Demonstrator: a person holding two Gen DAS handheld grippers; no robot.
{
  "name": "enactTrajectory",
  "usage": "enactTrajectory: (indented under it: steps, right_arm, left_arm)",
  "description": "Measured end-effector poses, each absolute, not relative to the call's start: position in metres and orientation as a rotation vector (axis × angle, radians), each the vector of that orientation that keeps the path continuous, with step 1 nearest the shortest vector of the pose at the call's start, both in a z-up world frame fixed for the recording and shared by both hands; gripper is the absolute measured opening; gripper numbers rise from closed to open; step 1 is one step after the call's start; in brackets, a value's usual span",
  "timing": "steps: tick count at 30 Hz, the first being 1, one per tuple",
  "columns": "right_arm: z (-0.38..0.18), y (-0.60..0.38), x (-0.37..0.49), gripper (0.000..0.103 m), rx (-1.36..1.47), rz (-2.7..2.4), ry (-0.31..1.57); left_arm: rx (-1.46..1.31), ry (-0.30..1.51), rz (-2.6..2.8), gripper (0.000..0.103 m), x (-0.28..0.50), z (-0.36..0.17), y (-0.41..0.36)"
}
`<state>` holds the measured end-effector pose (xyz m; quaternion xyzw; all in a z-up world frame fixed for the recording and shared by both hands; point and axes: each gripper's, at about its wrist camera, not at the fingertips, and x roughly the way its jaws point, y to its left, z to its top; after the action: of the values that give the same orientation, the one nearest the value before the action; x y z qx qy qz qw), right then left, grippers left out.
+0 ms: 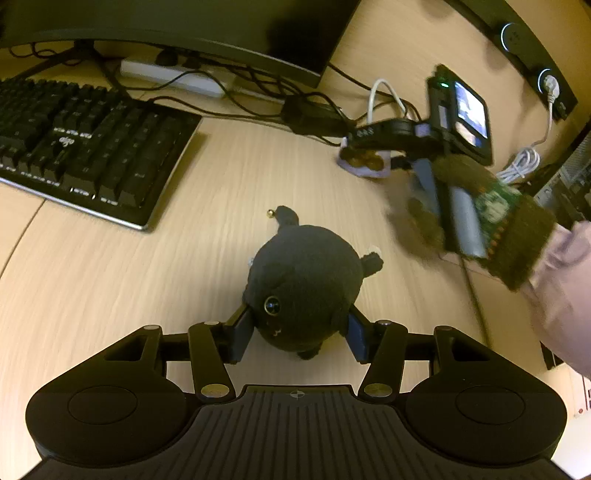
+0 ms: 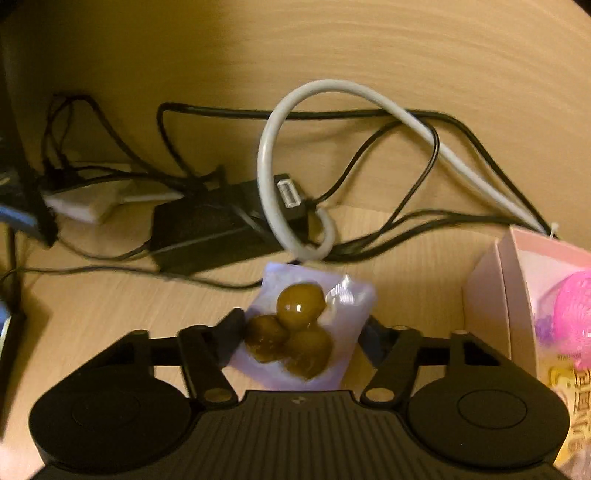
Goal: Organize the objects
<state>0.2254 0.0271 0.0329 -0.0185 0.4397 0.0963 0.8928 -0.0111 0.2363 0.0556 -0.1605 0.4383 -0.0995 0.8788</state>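
My left gripper [image 1: 300, 326] is shut on a black plush toy [image 1: 304, 284] with a glass eye and holds it over the wooden desk [image 1: 110, 288]. My right gripper [image 2: 301, 332] is shut on a clear packet of three brown-green olives [image 2: 295, 328]. In the left wrist view the packet [image 1: 364, 160] hangs under the right gripper [image 1: 373, 146], held by a gloved hand [image 1: 491, 218] at the right.
A black keyboard [image 1: 88, 147] lies at the left, under a monitor [image 1: 166, 29]. A power strip [image 1: 173, 79], a black adapter [image 2: 218, 229] and tangled cables [image 2: 369, 155] lie at the back. A pink box [image 2: 517, 295] with a pink toy stands at the right.
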Motion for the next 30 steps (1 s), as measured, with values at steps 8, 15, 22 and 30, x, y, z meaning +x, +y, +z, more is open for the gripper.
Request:
enactTrajectory:
  steps: [8,15,22,30]
  right_arm:
    - [0.038,0.003,0.161,0.06,-0.095,0.223,0.919]
    - [0.041,-0.011,0.099,0.06,-0.038,0.286,0.936]
    - [0.043,-0.031,0.037,0.061,-0.099,0.352,0.93]
    - [0.053,-0.083,-0.017,0.092,-0.134,0.295,0.863]
  left_arm:
    - [-0.333,0.901,-0.201,0.058,0.005,0.052,0.228]
    - [-0.317,0.898,-0.175,0.058,0.008,0.049,0.218]
    - [-0.275,0.937,-0.17,0.056,-0.001,0.042,0.201]
    - [-0.171,0.957,-0.294,0.045,-0.006,0.038,0.151]
